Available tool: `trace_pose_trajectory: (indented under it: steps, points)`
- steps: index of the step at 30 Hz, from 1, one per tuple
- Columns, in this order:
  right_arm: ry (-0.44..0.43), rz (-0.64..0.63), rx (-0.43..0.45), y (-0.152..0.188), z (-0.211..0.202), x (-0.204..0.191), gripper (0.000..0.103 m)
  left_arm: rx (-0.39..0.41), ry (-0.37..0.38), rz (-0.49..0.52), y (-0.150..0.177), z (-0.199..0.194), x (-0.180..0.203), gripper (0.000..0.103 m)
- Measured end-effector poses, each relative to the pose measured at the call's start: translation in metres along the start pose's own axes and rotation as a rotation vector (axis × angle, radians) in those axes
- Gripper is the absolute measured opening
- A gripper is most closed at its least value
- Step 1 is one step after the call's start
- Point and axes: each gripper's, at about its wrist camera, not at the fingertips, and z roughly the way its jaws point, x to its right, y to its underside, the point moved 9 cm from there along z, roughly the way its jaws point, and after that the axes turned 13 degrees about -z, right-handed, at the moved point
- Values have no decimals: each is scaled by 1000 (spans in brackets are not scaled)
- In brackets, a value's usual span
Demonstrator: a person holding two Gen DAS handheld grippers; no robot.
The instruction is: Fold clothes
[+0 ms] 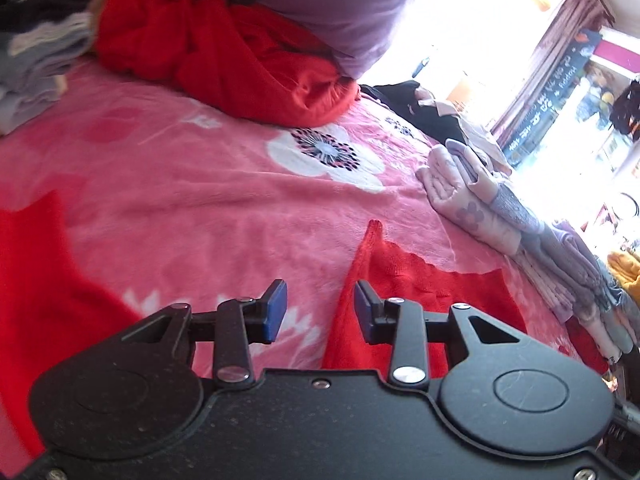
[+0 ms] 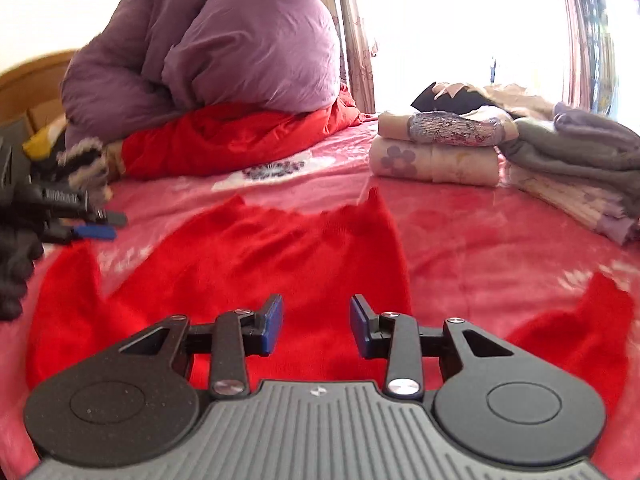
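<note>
A red knit garment (image 2: 260, 264) lies spread flat on the pink flowered bed cover (image 2: 460, 240). Its pointed edge faces the far side, and another red part (image 2: 580, 332) lies off to the right. My right gripper (image 2: 316, 306) hovers over the garment's near part, open with nothing between its blue pads. In the left wrist view a corner of the garment (image 1: 404, 292) lies under the right finger, and more red cloth (image 1: 36, 280) shows at the left. My left gripper (image 1: 320, 294) is open and holds nothing. From the right wrist view, the left gripper (image 2: 98, 226) hangs above the garment's left edge in a dark-gloved hand (image 2: 16, 256).
A bunched purple duvet (image 2: 224, 52) rests on a red quilt (image 2: 224, 140) at the bed's far end. Folded clothes (image 2: 436, 156) and a grey-topped pile (image 2: 580, 160) stand at the far right. A striped furry item (image 1: 44, 20) lies at the far left. A bright window (image 1: 460, 20) is behind.
</note>
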Motion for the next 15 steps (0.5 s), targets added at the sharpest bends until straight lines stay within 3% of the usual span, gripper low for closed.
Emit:
trace_pose_trajectory:
  steps: [10,15]
  points:
    - [-23,39,4,-39,75,58,38,-122,38,80,-5,72,26,38]
    - [-52,79,-47,-34,101,82,37,-174,89,11,-7,90,23,34]
